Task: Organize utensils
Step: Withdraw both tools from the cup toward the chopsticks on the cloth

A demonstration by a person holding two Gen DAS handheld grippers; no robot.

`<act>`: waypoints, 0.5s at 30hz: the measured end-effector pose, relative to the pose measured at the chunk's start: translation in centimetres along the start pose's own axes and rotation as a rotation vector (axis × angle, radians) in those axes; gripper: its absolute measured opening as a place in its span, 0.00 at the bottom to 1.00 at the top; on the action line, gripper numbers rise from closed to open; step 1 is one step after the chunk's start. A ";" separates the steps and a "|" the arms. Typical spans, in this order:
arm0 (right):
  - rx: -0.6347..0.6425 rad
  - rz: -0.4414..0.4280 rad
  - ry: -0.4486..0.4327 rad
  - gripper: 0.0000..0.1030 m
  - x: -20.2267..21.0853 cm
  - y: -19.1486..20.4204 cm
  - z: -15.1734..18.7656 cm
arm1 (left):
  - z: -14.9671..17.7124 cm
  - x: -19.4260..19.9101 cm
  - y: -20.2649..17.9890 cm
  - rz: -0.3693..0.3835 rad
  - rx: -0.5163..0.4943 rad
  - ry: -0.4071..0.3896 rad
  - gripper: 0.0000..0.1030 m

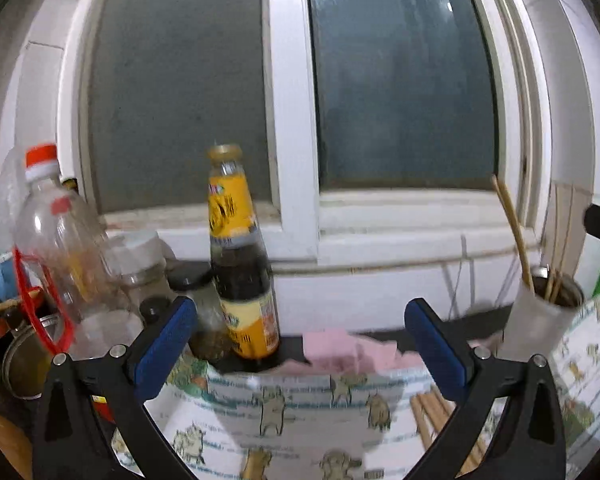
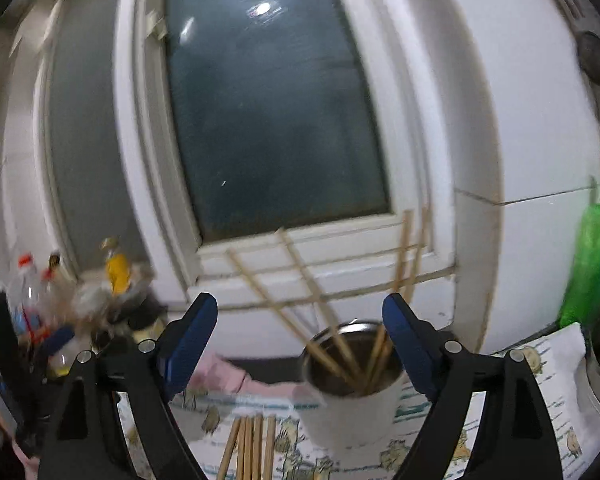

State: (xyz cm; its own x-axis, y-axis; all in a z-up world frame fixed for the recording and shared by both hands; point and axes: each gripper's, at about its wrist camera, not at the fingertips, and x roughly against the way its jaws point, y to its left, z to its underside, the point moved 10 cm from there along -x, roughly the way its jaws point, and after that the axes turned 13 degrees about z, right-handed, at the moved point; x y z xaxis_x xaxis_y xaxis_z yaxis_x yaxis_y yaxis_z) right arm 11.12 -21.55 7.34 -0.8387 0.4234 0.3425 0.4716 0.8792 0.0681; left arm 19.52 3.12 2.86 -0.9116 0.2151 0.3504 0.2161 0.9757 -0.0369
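White-framed frosted window backs a counter under a cartoon-printed cloth. We note the white metal-lined cup holding wooden chopsticks and a loose chopstick bundle on the cloth before it. Both the left gripper and right gripper are spread, grasping nothing.

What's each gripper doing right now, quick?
Left gripper: open, holding nothing.
Right gripper: open, holding nothing; cup with chopsticks ahead.
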 end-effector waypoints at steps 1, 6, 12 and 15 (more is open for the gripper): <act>0.015 -0.008 -0.004 0.84 0.0 0.6 0.3 | 0.6 -0.2 0.2 0.009 0.010 0.019 1.00; 0.035 -0.101 -0.006 0.84 0.5 2.1 1.6 | 2.6 -1.8 0.4 0.079 0.085 0.112 1.00; 0.059 -0.028 -0.028 0.84 -0.2 1.4 2.3 | 2.4 -1.2 1.4 0.025 0.094 0.057 1.00; 0.057 -0.041 -0.028 0.84 -0.7 1.7 2.6 | 2.5 -0.9 2.3 -0.043 0.062 0.034 1.00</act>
State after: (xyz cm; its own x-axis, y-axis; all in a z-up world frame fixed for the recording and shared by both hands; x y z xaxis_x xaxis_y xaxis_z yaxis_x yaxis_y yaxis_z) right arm 11.79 -19.76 4.77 -0.8647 0.3923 0.3137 0.4212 0.9065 0.0276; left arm 19.98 5.25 0.10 -0.9069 0.1729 0.3843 0.1545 0.9849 -0.0786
